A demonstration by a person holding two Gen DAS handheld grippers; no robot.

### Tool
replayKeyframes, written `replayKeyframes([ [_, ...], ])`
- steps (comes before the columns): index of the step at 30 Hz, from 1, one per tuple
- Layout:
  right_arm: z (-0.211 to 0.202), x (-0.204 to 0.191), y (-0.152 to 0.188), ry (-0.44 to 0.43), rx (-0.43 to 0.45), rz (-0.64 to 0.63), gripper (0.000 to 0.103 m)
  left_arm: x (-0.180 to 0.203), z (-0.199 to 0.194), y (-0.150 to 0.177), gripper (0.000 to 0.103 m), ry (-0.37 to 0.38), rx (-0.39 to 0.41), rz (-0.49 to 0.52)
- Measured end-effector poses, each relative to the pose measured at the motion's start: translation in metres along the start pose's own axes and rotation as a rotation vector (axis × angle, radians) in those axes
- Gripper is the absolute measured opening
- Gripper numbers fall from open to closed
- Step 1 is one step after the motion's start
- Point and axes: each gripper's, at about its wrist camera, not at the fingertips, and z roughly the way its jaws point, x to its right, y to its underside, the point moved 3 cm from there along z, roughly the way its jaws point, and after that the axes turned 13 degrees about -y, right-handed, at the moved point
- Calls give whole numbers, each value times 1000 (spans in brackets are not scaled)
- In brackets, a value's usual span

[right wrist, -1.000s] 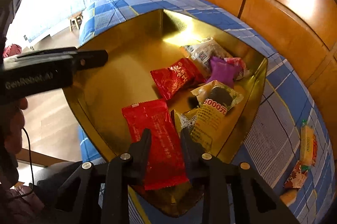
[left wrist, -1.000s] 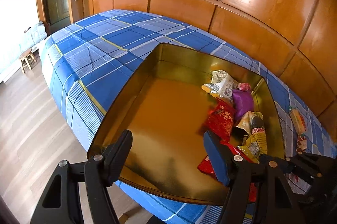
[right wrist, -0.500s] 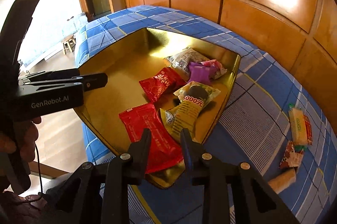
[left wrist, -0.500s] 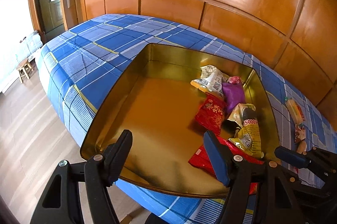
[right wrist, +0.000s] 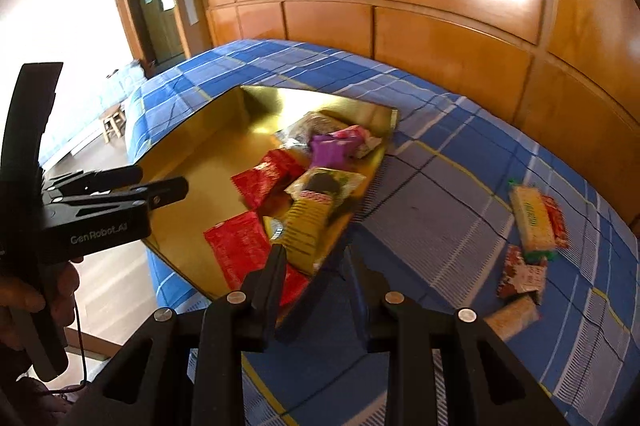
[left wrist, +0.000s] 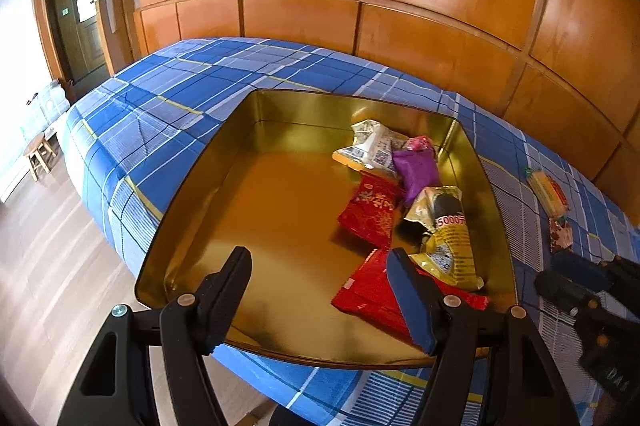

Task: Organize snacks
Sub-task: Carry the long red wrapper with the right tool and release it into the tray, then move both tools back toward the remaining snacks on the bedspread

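We are between packets: most snacks already lie in the gold tin [left wrist: 248, 209], piled toward its right side. Both tongs, left [left wrist: 320, 294] and right [right wrist: 314, 266], hang released and empty. Next, we judge, the right tongs must swing to the loose snacks [right wrist: 534, 222] near the bed's [right wrist: 440, 193] right edge. Only the right view shows all three plainly; the left catches two

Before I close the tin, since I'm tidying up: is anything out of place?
Yes. Three snacks lie loose on the blue plaid cloth, outside the gold metal tin: a yellow packet with green ends, a small red-brown wrapper and a tan bar.
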Motion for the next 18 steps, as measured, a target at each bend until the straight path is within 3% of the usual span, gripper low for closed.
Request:
replayKeyframes([
  [11, -28, 51, 23, 106, 5, 78, 30, 23, -10, 1, 71, 16, 24, 71],
  [18, -65, 97, 39, 231, 0, 113, 30, 47, -23, -1, 71, 43, 62, 141],
])
